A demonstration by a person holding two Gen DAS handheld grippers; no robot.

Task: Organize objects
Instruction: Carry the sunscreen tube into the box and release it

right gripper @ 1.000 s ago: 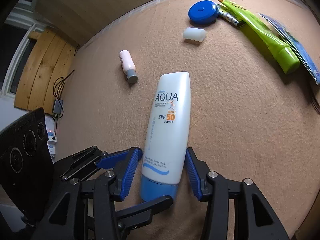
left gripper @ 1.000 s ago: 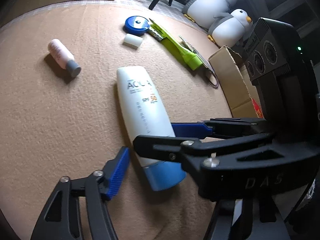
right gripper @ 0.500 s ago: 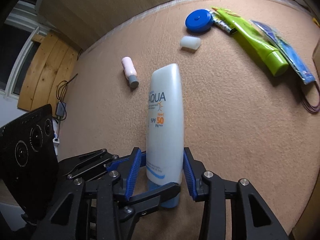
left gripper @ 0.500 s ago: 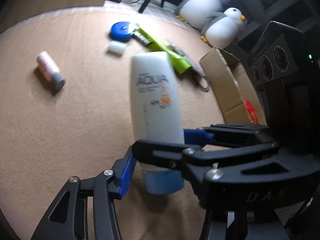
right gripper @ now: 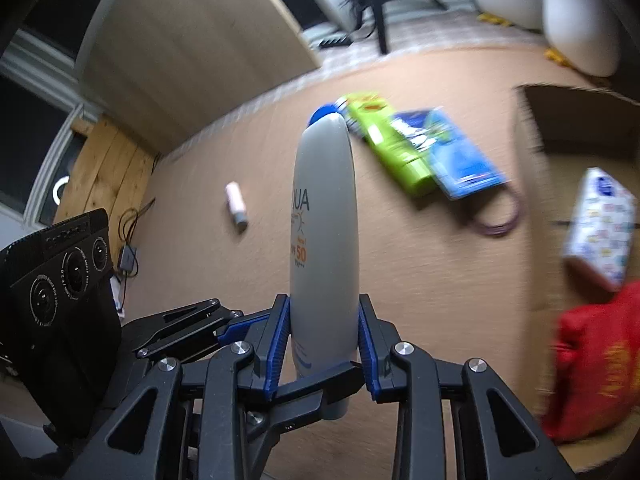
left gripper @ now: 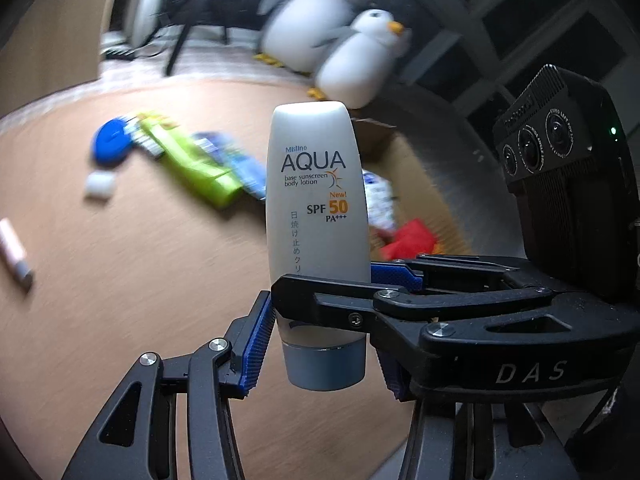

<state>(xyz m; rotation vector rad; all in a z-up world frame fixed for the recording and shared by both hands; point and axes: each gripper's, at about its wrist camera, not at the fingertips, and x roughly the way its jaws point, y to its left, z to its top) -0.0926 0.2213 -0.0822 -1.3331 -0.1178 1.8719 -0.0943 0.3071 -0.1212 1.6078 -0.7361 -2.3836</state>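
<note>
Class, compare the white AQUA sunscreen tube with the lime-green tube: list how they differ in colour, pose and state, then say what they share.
The white AQUA sunscreen tube with a blue cap is pale; the lime-green plastic tube is bright. The sunscreen tube stands upright, cap down; the green tube lies flat. The sunscreen tube is held off the tan carpet by the right tongs; the green tube rests on it, untouched. Both are squeeze tubes.

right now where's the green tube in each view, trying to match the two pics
Left wrist: the green tube lies on the tan carpet left of centre, left of the upright sunscreen bottle.
Right wrist: the green tube lies upper centre, right of the sunscreen bottle.
Shared landmark: the blue packet lying against the tube.
</note>
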